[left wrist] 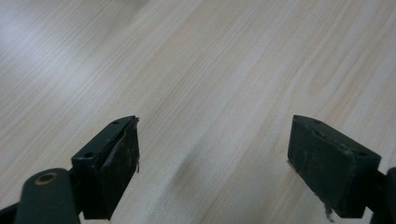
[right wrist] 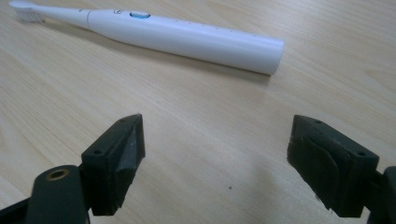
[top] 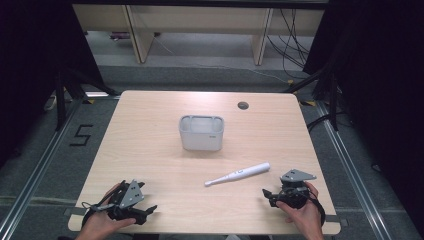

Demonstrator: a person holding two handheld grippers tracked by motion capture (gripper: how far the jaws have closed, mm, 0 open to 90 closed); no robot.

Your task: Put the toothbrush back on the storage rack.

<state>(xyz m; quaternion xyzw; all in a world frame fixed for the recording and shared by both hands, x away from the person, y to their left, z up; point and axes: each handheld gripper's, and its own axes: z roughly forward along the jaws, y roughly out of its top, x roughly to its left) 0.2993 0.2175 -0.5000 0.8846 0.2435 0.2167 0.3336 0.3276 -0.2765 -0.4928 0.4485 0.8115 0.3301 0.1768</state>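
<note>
The slim white plastic electric toothbrush (top: pixel 238 174) lies flat, lower centre of the high view, below the grey plastic caddy (top: pixel 201 132); it looks light, rigid, slippery; best pinched mid-handle. Right gripper (top: pixel 272 196) sits near it, jaws spread; left gripper (top: pixel 148 211), lower left, spread too.

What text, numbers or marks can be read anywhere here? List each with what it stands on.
"5": black tape figure on the floor left of the table.
Small dark mark on the grey container's front: too small to read.
Toothbrush: a blue button and faint dots, no readable lettering.
</note>
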